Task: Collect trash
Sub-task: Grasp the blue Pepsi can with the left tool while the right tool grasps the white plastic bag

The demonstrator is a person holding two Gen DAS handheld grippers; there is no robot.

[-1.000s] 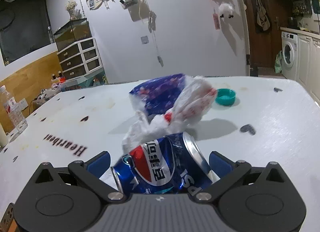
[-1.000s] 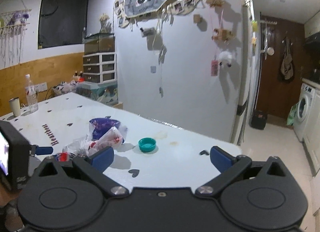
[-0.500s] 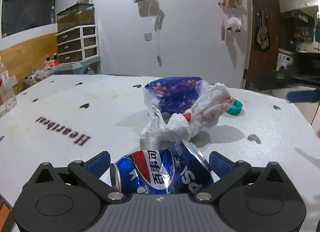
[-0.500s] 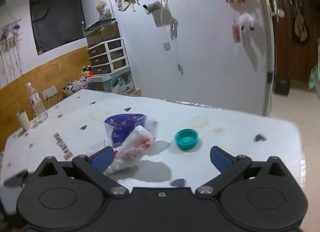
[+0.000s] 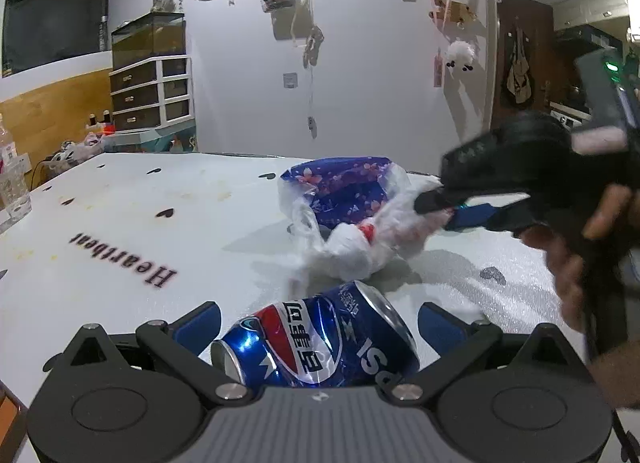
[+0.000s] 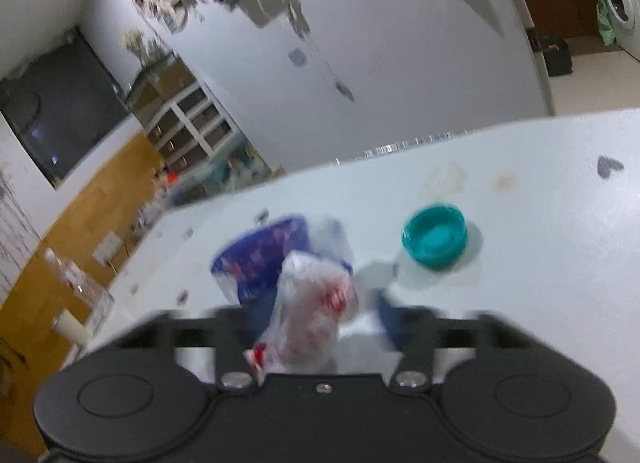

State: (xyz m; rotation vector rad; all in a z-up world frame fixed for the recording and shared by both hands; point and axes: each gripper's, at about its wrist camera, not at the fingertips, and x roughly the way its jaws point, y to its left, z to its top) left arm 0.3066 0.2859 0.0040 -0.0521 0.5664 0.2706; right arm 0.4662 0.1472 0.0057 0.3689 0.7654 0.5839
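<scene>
The crumpled white plastic bag (image 5: pixel 360 247), printed with red, lies near the middle of the white table (image 5: pixel 120 231), leaning against a purple flowered packet (image 5: pixel 344 191) just behind it. The right gripper (image 5: pixel 440 209) comes in from the right side of the left wrist view, tilted downward and rolled to one side, and its fingers are closed on the bag's right end; in the right wrist view, which is blurred, the bag (image 6: pixel 312 315) fills the gap between the two tongs of the right gripper (image 6: pixel 316 323), pinched between them. A hand (image 5: pixel 576 247) wraps around the grip behind it, fingers curled under the dark body. Nearer the camera, a dented blue cola can (image 5: pixel 316 339) lies on its side between the fingers of the left gripper (image 5: pixel 318 327), which points slightly down across the table; its blue pads stand apart on either side of the can, and no contact with the can shows. A teal bottle cap (image 6: pixel 436 239) sits open side up on the table just right of the bag. Black "Heartbeat" lettering (image 5: pixel 124 263) runs across the tabletop to the left of the can. A clear water bottle (image 5: pixel 12 183) stands at the table's far left edge.
</scene>
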